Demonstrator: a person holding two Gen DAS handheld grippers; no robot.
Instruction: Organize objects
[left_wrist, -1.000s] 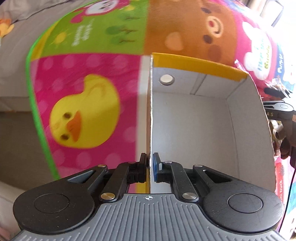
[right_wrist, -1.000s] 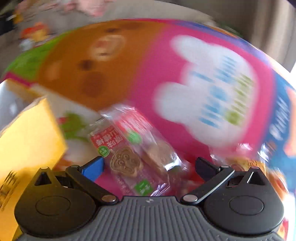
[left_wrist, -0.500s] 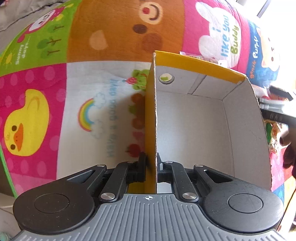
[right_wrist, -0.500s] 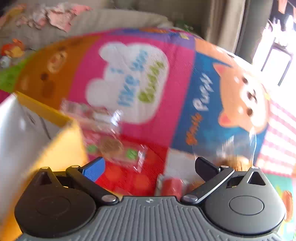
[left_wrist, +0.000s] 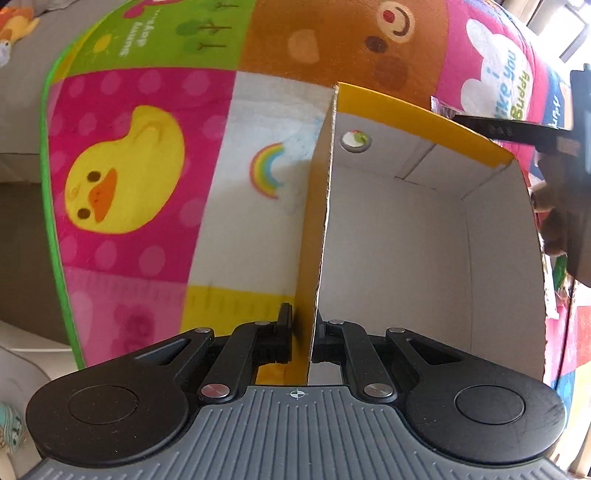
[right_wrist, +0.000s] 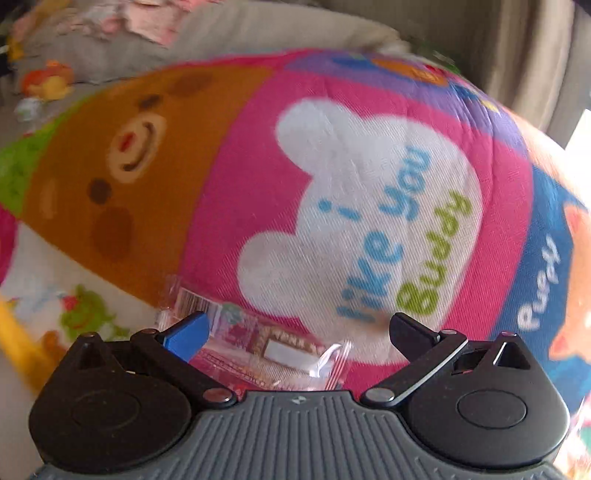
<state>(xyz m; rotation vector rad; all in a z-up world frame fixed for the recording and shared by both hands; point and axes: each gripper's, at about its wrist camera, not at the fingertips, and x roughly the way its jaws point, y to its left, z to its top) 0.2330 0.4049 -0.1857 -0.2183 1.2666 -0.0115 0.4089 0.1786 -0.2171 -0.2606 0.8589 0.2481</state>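
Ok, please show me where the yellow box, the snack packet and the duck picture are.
yellow box (left_wrist: 399, 251): left wrist view, on its white inner wall.
snack packet (right_wrist: 284, 350): right wrist view, on its white label.
duck picture (left_wrist: 125, 184): left wrist view, on the duck's yellow body.

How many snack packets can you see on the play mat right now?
1 clearly: a clear-wrapped snack packet lying on the play mat between the open right gripper's fingers. Others may be hidden behind the yellow box.
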